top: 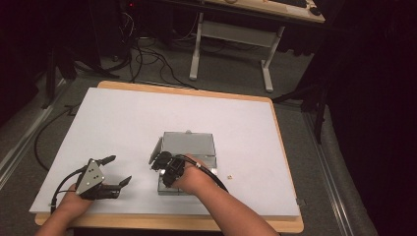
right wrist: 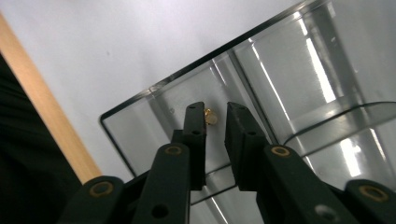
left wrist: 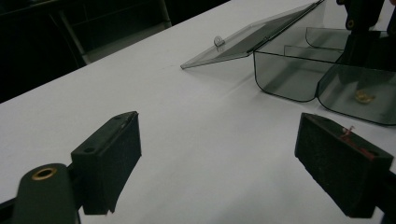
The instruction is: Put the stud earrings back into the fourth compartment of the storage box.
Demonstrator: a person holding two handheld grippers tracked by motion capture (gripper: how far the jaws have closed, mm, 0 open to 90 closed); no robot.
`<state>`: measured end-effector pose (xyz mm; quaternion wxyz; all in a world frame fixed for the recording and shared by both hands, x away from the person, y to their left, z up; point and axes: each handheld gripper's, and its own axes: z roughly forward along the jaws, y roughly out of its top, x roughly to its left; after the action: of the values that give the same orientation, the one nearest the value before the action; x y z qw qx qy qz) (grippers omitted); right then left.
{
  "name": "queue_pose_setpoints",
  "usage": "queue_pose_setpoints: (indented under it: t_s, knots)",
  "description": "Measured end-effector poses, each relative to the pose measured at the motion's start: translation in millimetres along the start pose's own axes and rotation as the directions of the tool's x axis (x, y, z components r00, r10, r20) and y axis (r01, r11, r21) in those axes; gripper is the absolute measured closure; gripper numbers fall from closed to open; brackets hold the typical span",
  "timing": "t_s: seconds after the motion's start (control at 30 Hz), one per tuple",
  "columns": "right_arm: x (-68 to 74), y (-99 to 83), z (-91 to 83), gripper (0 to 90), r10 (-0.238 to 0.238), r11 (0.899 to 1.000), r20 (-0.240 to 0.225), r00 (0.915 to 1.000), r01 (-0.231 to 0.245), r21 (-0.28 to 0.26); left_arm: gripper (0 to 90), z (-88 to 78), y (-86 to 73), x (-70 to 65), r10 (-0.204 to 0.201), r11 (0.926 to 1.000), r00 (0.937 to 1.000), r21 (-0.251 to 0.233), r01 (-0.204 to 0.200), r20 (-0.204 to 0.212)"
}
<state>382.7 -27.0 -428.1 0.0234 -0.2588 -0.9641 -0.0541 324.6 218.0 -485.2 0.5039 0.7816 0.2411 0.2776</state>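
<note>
A clear plastic compartment box [top: 167,190] [left wrist: 289,79] [right wrist: 140,98] sits near the table's front middle, its lid [top: 189,142] [left wrist: 247,39] swung back and open. A tiny gold piece [right wrist: 211,116] [left wrist: 363,96] lies in one compartment. My right gripper [top: 158,162] [right wrist: 215,114] points down into that compartment, jaws a narrow gap apart. The piece sits at the tip of one jaw and is not pinched. My left gripper [top: 121,169] [left wrist: 224,154] rests low over the white table to the left of the box, jaws wide apart and holding nothing.
Another small gold piece [top: 229,175] lies on the white table sheet [top: 123,118] just right of the box. The wooden table edge [right wrist: 51,116] runs close in front of the box. A desk frame [top: 231,39] and cables [top: 142,54] sit on the floor beyond.
</note>
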Motion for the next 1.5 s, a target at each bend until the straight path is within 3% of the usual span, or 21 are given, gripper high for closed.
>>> queue_pose_setpoints:
  t_s: [0.23,0.47,0.63,0.77,0.9,0.97,1.0,1.07,1.17,1.2,1.23,1.27,1.3,1.4,1.5]
  knots:
    - [-3.7,-13.4,-26.2,66.2,0.01,0.998,0.012,0.9999,-0.009,-0.061,14.9,0.4,-0.1,-0.3,-0.005,1.0,1.0,-0.007,0.005,-0.002]
    - [-20.1,-43.2,-44.0,62.9,0.083,0.994,0.024,0.9963,-0.081,-0.069,14.9,0.2,0.1,0.4,-0.002,1.0,1.0,0.0,0.002,-0.003]
    - [-33.9,-67.0,-51.8,61.8,0.172,0.983,0.031,0.9846,-0.17,-0.069,14.9,-0.3,-0.1,-0.5,0.001,1.0,1.0,-0.009,-0.001,-0.004]
    - [-42.6,-84.6,-59.0,63.2,0.214,0.975,0.05,0.9756,-0.21,-0.071,14.9,-1.3,-0.5,0.2,-0.01,0.9998,0.9999,-0.015,0.009,-0.008]
    - [-52.0,-101.2,-64.6,66.0,0.226,0.973,0.072,0.9716,-0.22,-0.074,14.9,-1.2,-0.5,0.0,-0.012,0.9998,0.9998,-0.018,0.011,-0.015]
    - [-53.0,-107.8,-67.2,66.7,0.272,0.961,0.079,0.9589,-0.268,-0.062,15.0,-1.0,-0.4,-0.1,-0.009,0.9998,0.9998,-0.015,0.009,-0.015]
    - [-57.4,-112.1,-67.7,67.6,0.25,0.967,0.083,0.9646,-0.245,-0.071,15.0,-1.0,-0.3,-0.1,-0.007,0.9999,0.9999,-0.014,0.006,-0.015]
    - [-61.8,-117.7,-68.3,68.2,0.253,0.966,0.094,0.9629,-0.247,-0.071,15.0,-1.0,-0.3,-0.3,-0.005,0.9999,0.9999,-0.012,0.005,-0.012]
    - [-66.8,-125.3,-66.9,69.0,0.283,0.959,0.105,0.9534,-0.277,-0.064,15.0,-0.9,-0.2,-0.5,-0.003,0.9999,0.9999,-0.01,0.003,-0.01]
    - [-68.9,-128.7,-65.5,69.4,0.32,0.947,0.106,0.9415,-0.314,-0.064,15.0,-0.9,-0.2,-0.6,-0.002,0.9999,1.0,-0.01,0.002,-0.009]
    - [-71.5,-130.7,-64.7,69.7,0.315,0.949,0.108,0.9429,-0.309,-0.065,14.9,-0.6,-0.2,-0.8,0.001,0.9999,1.0,-0.01,-0.001,-0.009]
    - [-76.4,-135.7,-61.1,69.9,0.342,0.939,0.108,0.9335,-0.337,-0.064,15.0,-0.5,-0.2,-1.0,0.003,0.9999,1.0,-0.01,-0.003,-0.009]
    - [-81.5,-139.8,-57.4,70.3,0.342,0.94,0.118,0.9323,-0.337,-0.054,14.9,-0.7,-0.2,-1.0,0.004,1.0,1.0,-0.009,-0.004,-0.007]
    - [-91.4,-150.2,-48.0,71.6,0.379,0.925,0.106,0.9193,-0.376,-0.05,14.9,-1.1,-0.2,-0.3,0.0,1.0,1.0,-0.008,0.0,-0.006]
    - [-98.6,-155.7,-41.5,72.7,0.394,0.919,0.108,0.9126,-0.391,-0.051,14.9,-1.3,-0.3,-0.1,-0.003,0.9999,1.0,-0.012,0.003,-0.005]
